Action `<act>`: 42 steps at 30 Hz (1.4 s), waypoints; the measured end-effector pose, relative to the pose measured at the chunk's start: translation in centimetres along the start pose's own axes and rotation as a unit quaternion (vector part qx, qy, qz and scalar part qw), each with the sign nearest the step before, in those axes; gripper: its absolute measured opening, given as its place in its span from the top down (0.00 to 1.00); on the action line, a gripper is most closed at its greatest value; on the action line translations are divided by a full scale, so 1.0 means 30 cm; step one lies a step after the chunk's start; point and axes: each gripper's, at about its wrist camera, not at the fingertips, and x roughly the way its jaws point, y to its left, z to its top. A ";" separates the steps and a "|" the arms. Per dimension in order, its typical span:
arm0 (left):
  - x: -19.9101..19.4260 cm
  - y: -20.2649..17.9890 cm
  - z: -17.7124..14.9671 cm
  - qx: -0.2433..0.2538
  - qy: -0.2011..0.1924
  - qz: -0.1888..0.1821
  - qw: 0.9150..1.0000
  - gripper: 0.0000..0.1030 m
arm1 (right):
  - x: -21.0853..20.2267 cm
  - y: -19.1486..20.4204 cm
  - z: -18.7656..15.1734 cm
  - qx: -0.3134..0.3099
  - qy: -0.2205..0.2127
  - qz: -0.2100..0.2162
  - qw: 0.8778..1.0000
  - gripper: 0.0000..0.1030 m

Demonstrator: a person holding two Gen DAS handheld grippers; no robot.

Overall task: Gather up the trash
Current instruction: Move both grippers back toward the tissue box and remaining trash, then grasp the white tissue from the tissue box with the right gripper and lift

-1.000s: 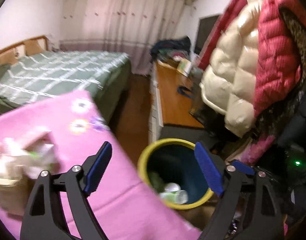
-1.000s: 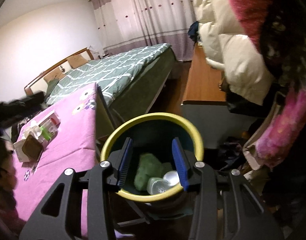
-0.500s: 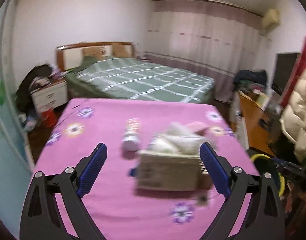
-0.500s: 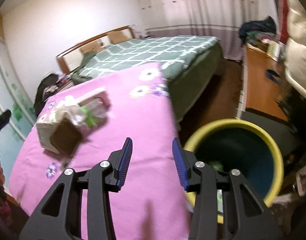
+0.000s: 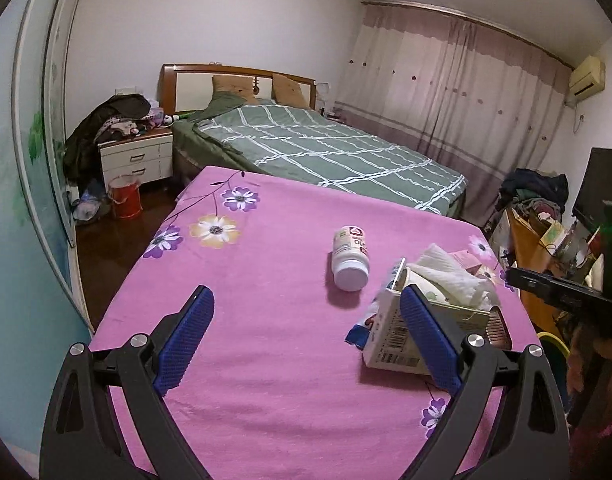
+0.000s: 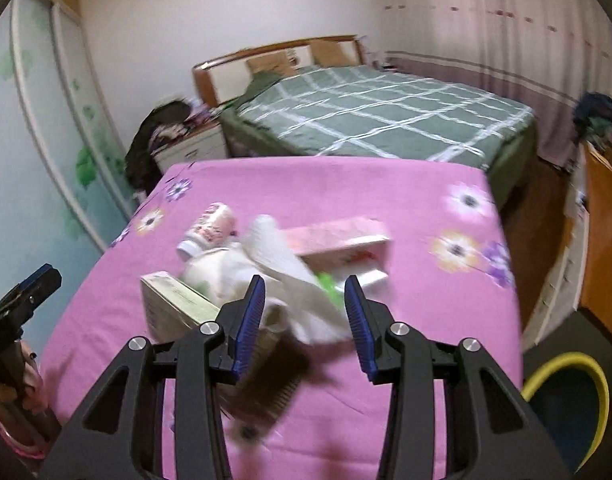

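Note:
Trash lies in a heap on the pink flowered tablecloth (image 5: 266,360): a white bottle (image 5: 350,260) on its side, a barcoded carton (image 5: 390,336), crumpled white tissue (image 5: 446,276) and a pink box (image 6: 338,236). My left gripper (image 5: 306,312) is wide open and empty. It hovers low over the cloth, its right finger just in front of the carton. My right gripper (image 6: 305,292) stands partly open above the tissue (image 6: 282,264), holding nothing. The bottle (image 6: 210,228) and carton (image 6: 174,300) show blurred behind it.
A yellow-rimmed bin (image 6: 574,396) stands on the floor at the table's right corner. Behind the table is a green checked bed (image 5: 326,152). A nightstand (image 5: 138,160) piled with clothes stands at the left, a wooden desk (image 6: 602,240) at the right.
Both grippers have swung away from the yellow bin to face the table and the trash heap. The left jaws now stand a little wider.

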 end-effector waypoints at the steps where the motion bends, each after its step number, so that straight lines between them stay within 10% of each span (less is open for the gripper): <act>1: -0.003 0.005 0.000 -0.001 0.000 0.000 1.000 0.10 | 0.021 0.016 0.009 -0.005 0.005 0.003 1.000 0.61; 9: 0.001 0.021 -0.014 -0.009 0.007 -0.003 1.000 0.10 | 0.175 0.065 0.016 -0.011 0.059 0.002 0.998 0.52; 13: -0.002 0.020 -0.019 -0.011 0.006 -0.008 1.000 0.10 | 0.182 0.060 0.019 -0.006 0.060 0.001 0.998 0.92; 15: -0.006 0.018 -0.019 -0.011 0.006 -0.010 1.000 0.10 | 0.164 0.065 0.021 -0.009 0.048 -0.005 0.999 0.94; 32: 0.002 -0.041 -0.035 0.005 0.017 -0.031 0.999 0.10 | -0.220 0.021 0.088 0.001 -0.082 -0.010 0.997 0.95; 42: 0.117 -0.158 -0.086 0.043 0.057 -0.076 0.995 0.10 | -0.484 -0.218 -0.113 0.058 -0.120 -0.129 0.983 0.94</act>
